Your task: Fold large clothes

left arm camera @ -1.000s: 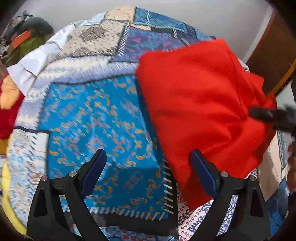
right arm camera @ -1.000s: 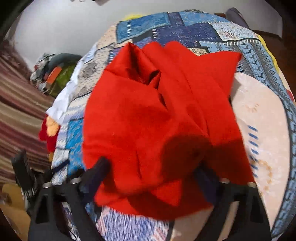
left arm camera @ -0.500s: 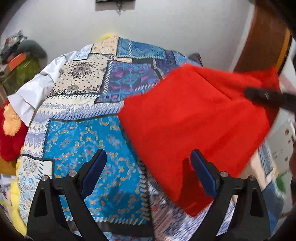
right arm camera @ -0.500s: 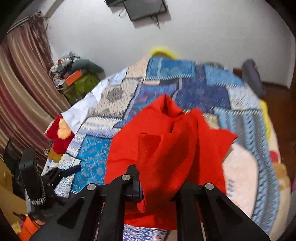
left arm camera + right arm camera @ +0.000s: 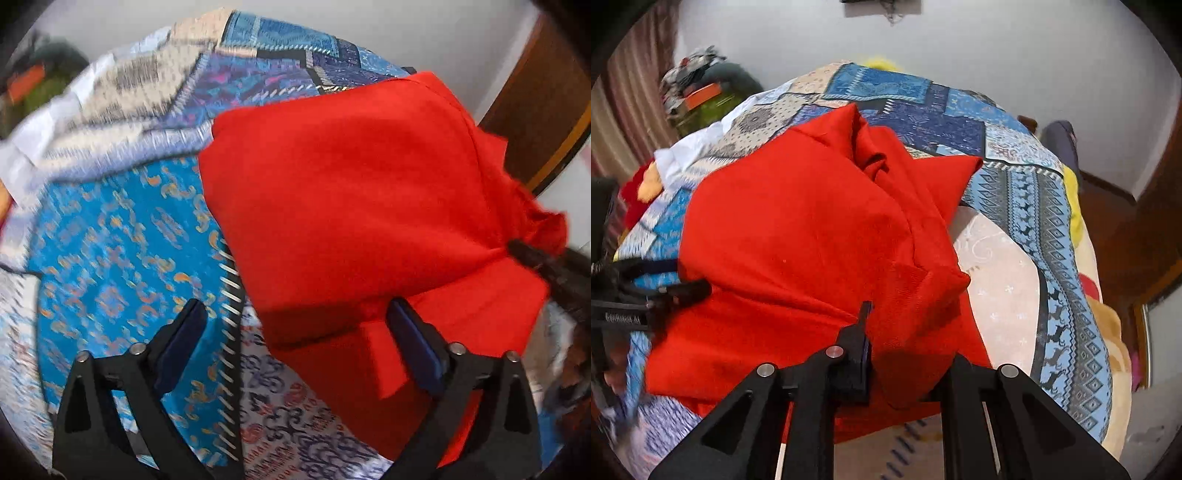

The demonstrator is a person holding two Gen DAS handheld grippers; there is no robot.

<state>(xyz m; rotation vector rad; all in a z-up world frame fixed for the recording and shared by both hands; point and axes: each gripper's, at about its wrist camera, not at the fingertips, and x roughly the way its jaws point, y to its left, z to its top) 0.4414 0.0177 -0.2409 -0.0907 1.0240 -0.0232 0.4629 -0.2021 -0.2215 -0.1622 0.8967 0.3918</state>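
The right gripper (image 5: 886, 354) pinches a fold of the red garment (image 5: 798, 236), jaws nearly together. The left gripper (image 5: 295, 339), jaws just opening to full width, holds nothing; cloth lies between. The garment sits mid-bed on the patchwork bedspread (image 5: 110, 251), toward its near edge.

Red garment (image 5: 798, 236) in my right-wrist view: plain bright cloth, loosely folded in thick layers, crumpled ridge near its far end. It lies across the patchwork bedspread, near edge lifted.
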